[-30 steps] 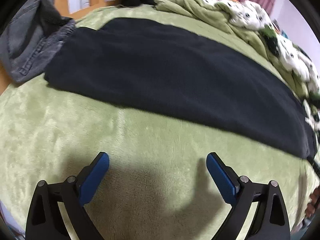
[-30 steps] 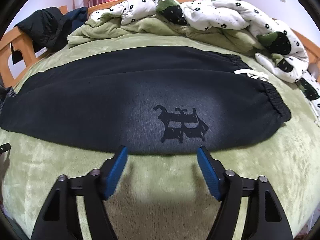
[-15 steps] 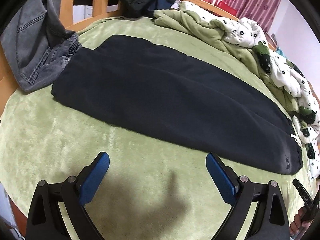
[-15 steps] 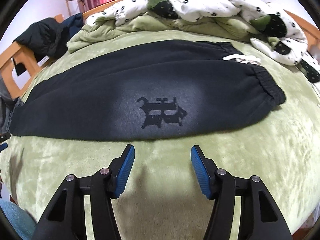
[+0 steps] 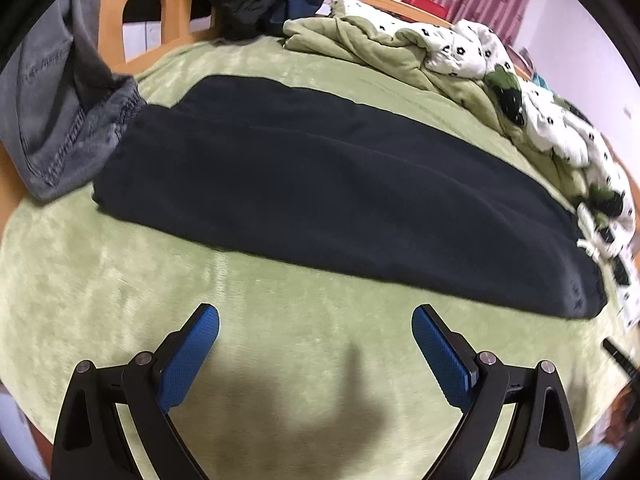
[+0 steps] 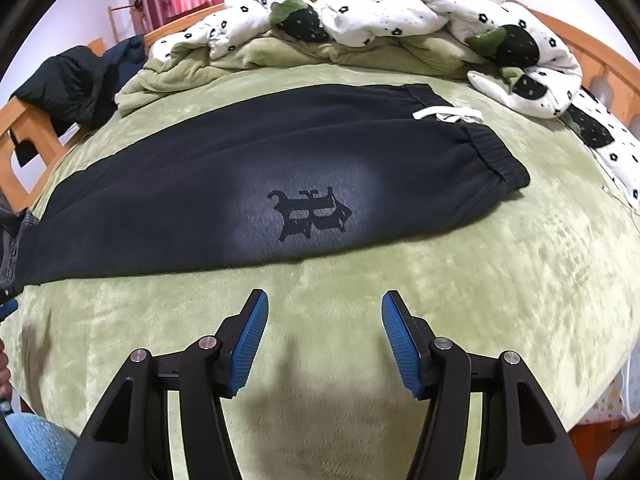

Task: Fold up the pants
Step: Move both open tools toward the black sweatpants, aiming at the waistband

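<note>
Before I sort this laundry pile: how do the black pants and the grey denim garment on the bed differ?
The black pants lie spread flat and long across the green blanket; the grey denim garment sits bunched at the bed's edge. The pants are soft fleece-like cloth with a dark emblem and a white drawstring; the denim shows stitched seams and a gathered hem. Neither is held by a gripper, and the denim overlaps the pants' leg end.

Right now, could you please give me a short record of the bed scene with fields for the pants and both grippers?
pants: black pants lie flat, folded lengthwise, on the green blanket
waistband: at right in the right view, white drawstring showing
left gripper: open, empty, over blanket
right gripper: open, empty, over blanket
nearby: grey jeans at the leg end
</note>
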Available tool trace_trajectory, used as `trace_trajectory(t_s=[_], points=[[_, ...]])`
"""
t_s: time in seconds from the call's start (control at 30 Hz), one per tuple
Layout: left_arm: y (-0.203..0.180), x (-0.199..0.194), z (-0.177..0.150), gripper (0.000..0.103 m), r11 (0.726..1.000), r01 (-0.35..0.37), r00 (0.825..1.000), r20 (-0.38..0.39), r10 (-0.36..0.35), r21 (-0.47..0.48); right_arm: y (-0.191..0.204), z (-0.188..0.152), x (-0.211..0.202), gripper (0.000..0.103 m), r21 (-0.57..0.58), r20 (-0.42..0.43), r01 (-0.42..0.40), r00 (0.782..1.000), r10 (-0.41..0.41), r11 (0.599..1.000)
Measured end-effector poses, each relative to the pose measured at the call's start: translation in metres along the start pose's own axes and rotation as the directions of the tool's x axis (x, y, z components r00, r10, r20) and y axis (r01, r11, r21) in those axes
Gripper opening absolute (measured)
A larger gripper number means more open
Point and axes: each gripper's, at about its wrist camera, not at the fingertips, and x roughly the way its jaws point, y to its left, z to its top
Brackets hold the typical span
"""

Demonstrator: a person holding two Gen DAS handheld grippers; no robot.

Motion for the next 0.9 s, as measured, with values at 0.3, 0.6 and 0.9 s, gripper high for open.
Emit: trace_trajectory(t_s=[0.3,0.6,0.9], points=[[0.01,0.002,-0.004,0.097,0.999,0.037,0.999,-0.009,-0.037,-0.003,0.004,-0.009,-0.006,0.059,0.024,-0.008,0.052,0.999,-0.052,0.998],[0.011,0.004,0.001,0.097,0.997,0.067,0.998,-0.018,-0.068,-0.027,0.008,-0.012,0.001,0.059,0.04,-0.019,0.07,0.997,-0.069,0.997],[0.007,0.009,0.0,0.097,0.997,0.078,0.997,-0.022,-0.079,-0.027,0.013,-0.009,0.008,0.059,0.03,-0.023,0.079,0.997,-0.078,0.996]])
